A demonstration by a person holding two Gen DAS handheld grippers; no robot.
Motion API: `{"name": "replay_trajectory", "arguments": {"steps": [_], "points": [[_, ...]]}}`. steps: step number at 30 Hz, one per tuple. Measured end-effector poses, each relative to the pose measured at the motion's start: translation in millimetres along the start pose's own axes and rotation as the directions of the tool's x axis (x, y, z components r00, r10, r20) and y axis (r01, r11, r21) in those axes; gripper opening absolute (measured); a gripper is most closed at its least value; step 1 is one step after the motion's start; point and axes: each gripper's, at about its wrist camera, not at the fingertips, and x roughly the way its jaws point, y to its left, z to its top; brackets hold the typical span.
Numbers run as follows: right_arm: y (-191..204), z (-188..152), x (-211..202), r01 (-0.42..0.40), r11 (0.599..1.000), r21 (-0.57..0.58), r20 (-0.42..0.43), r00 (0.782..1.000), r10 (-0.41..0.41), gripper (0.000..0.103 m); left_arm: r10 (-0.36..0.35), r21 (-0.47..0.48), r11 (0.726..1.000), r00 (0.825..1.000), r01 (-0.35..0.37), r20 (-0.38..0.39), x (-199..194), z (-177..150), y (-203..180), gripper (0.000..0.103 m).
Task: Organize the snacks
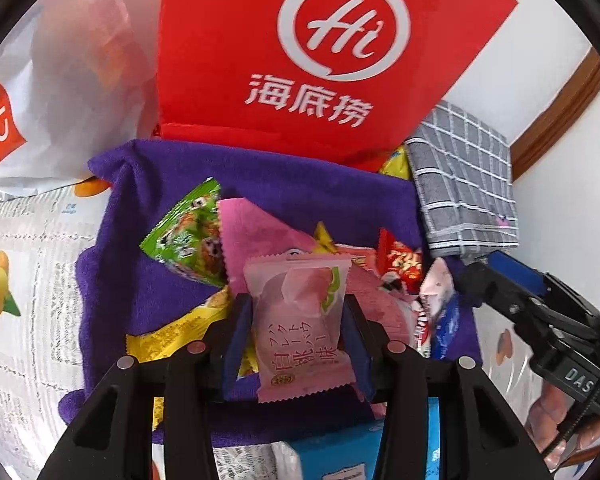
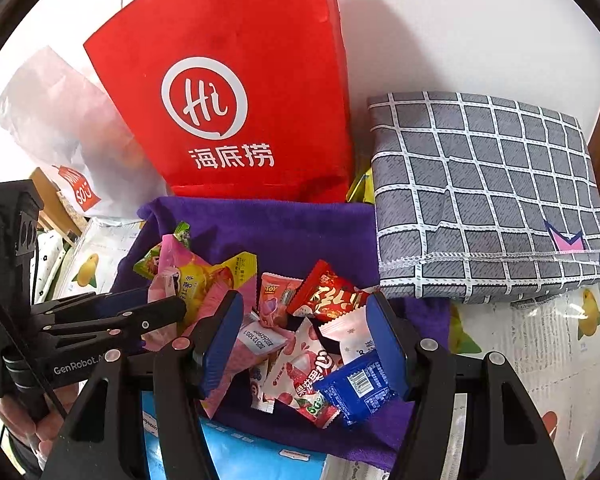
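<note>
My left gripper point(image 1: 296, 312) is shut on a pale pink peach snack packet point(image 1: 300, 332), held upright over a purple cloth point(image 1: 148, 240). Loose snacks lie heaped on that cloth: a green packet point(image 1: 188, 236), a yellow one point(image 1: 172, 332), a red packet point(image 2: 328, 292) and a blue one point(image 2: 360, 388). My right gripper point(image 2: 304, 312) hangs open just above the heap, its blue pads point(image 2: 220, 336) on either side of the small packets and touching none. In the right wrist view the left gripper point(image 2: 148, 308) reaches in from the left.
A tall red paper bag point(image 2: 240, 100) stands behind the purple cloth point(image 2: 280, 232). A folded grey checked cloth point(image 2: 480, 192) lies at the right, a white plastic bag point(image 1: 72, 80) at the left. A light blue box point(image 2: 240, 452) sits at the near edge.
</note>
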Motion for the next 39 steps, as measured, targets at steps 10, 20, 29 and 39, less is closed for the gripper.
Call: {"name": "replay_trajectory", "arguments": {"steps": [10,20,29,39], "points": [[4,0,-3,-0.008,1.000,-0.004,0.001,1.000,0.008,0.063,0.004,0.011,1.000,1.000,-0.004,0.016,-6,0,-4,0.056],[21,0,-29,0.021,0.999,-0.047,0.056,0.998,-0.019,0.063,0.047,0.041,0.998,0.997,-0.050,0.066,-28,-2,-14,0.058],[30,-10,-59,0.050,0.997,-0.052,0.067,0.997,-0.046,0.064,0.073,0.060,0.995,0.993,-0.079,0.097,-61,-25,-19,0.060],[41,-57,-92,0.064,0.998,-0.001,0.048,0.997,-0.064,0.065,0.098,0.107,0.988,0.985,-0.114,0.144,-110,-80,-30,0.068]]}}
